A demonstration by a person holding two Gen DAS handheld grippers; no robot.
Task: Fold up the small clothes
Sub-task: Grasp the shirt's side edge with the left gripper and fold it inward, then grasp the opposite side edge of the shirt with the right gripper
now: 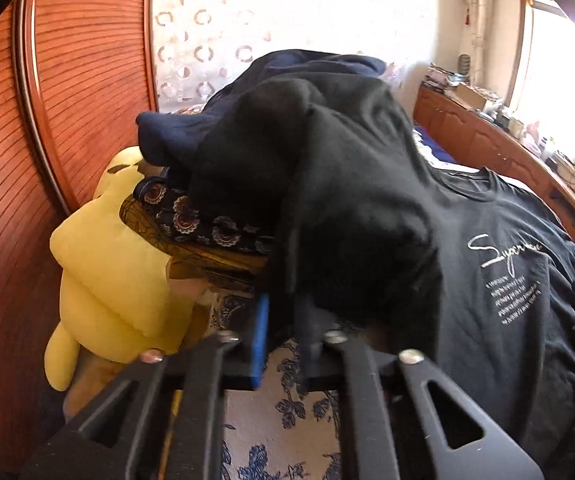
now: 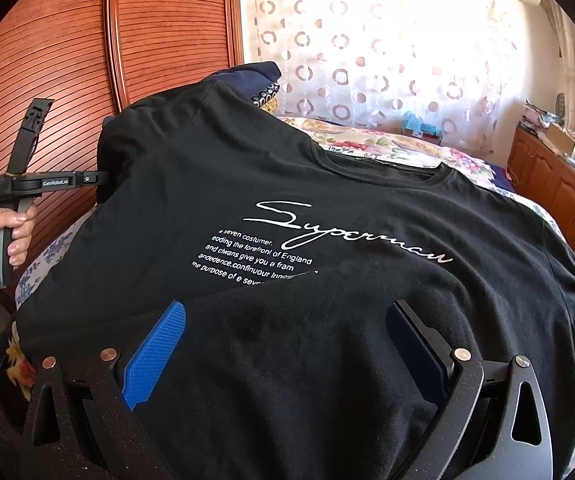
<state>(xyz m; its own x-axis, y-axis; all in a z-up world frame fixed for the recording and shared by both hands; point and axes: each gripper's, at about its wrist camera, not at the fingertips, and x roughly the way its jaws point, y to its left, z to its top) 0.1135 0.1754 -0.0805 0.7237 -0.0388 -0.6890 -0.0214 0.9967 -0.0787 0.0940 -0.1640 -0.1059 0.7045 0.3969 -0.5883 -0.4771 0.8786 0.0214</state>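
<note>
A black T-shirt [image 2: 367,184] with white script print lies spread front-up on the bed. In the left wrist view its sleeve [image 1: 347,208] is bunched up and lifted, and my left gripper [image 1: 283,320] is shut on that black cloth, one blue pad [image 1: 261,340] showing beside it. The right wrist view shows the left gripper [image 2: 99,178] at the shirt's left sleeve, held by a hand [image 2: 11,232]. My right gripper [image 2: 287,332] stands wide open at the shirt's near part. A flap of black cloth lies between its blue pads [image 2: 155,352] and covers the lowest print lines.
A yellow plush toy [image 1: 107,272] sits left of the bed beside a slatted wooden wardrobe [image 1: 67,80]. Navy clothes [image 1: 207,128] and a patterned cloth [image 1: 207,228] are piled behind the sleeve. A flowered sheet [image 1: 287,412] covers the bed. Wooden cabinets [image 2: 559,188] line the right.
</note>
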